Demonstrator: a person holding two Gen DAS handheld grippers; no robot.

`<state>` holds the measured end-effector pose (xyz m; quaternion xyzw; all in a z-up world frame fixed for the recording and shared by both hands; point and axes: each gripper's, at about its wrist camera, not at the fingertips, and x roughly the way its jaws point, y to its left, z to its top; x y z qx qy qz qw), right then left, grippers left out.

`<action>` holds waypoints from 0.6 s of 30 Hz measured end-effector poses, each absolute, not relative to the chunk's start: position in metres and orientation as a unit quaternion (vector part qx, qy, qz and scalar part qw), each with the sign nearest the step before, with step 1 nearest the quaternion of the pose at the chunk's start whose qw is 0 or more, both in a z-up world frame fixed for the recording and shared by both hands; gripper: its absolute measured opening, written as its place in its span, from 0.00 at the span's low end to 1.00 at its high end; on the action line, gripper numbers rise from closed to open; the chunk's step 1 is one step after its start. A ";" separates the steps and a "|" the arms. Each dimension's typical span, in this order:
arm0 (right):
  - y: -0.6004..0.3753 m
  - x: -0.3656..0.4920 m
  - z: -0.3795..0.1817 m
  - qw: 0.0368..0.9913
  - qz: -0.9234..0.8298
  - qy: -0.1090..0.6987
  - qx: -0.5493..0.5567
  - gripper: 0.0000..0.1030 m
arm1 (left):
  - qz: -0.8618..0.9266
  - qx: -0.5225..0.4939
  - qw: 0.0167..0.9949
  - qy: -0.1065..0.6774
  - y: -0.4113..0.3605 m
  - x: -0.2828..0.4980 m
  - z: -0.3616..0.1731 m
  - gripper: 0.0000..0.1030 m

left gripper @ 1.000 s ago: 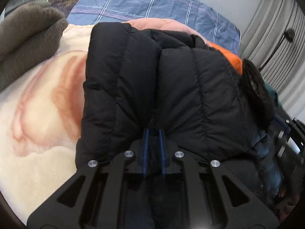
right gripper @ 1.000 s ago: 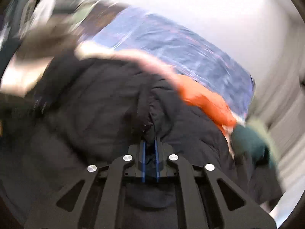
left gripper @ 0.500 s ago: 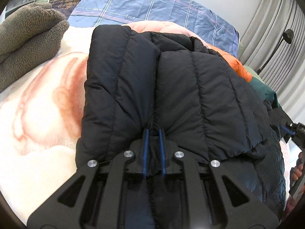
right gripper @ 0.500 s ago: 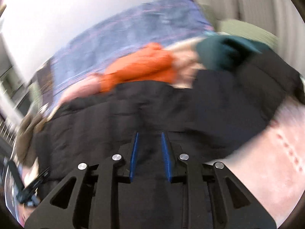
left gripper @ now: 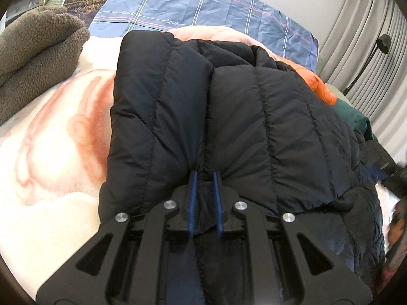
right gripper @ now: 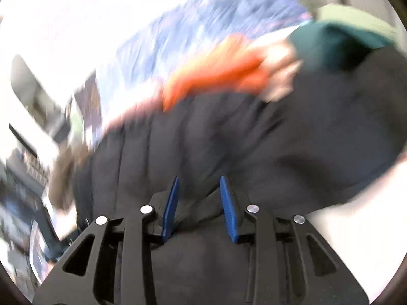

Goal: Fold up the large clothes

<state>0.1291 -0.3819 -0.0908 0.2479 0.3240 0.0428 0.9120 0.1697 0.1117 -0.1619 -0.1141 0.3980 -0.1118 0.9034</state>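
A black quilted puffer jacket (left gripper: pixel 254 117) lies folded on the bed, one half laid over the other. My left gripper (left gripper: pixel 203 175) is shut on a pinch of its near edge, where the two halves meet. In the blurred right wrist view the right gripper (right gripper: pixel 198 180) hovers over the jacket (right gripper: pixel 254 147). Its jaws are opening; dark fabric lies below and between the blue pads (right gripper: pixel 226 203), which do not press on it. The right gripper also shows as a dark blur at the right edge of the left wrist view.
A cream and pink blanket (left gripper: pixel 51 152) covers the bed. A brown fleece (left gripper: pixel 38 45) lies far left and a blue plaid pillow (left gripper: pixel 203 7) at the back. An orange garment (left gripper: pixel 318 86) and a green one (left gripper: pixel 353 119) lie behind the jacket. A lamp (left gripper: pixel 381 43) stands before curtains.
The right gripper let go of the jacket flap, swung away to the right and rolled, its jaws spreading. The flap now lies flat over the jacket. The left gripper kept its grip.
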 end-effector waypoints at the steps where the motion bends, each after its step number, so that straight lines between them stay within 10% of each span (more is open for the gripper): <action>1: -0.408 0.118 -0.083 0.915 0.022 0.297 0.272 0.36 | -0.111 -0.110 0.904 0.399 0.110 0.170 -0.162 0.13; 4: -0.513 0.078 -0.078 0.890 -0.070 0.211 0.398 0.58 | -0.105 -0.093 0.905 0.402 0.103 0.171 -0.162 0.13; 14: -0.669 0.032 -0.171 0.672 -0.152 0.059 0.722 0.70 | -0.097 -0.077 0.908 0.400 0.093 0.174 -0.161 0.13; 15: -0.677 0.036 -0.175 0.668 -0.165 0.062 0.723 0.67 | -0.097 -0.079 0.908 0.399 0.093 0.174 -0.161 0.13; 18: -0.689 0.044 -0.184 0.649 -0.175 0.068 0.737 0.17 | -0.098 -0.081 0.908 0.398 0.094 0.174 -0.161 0.13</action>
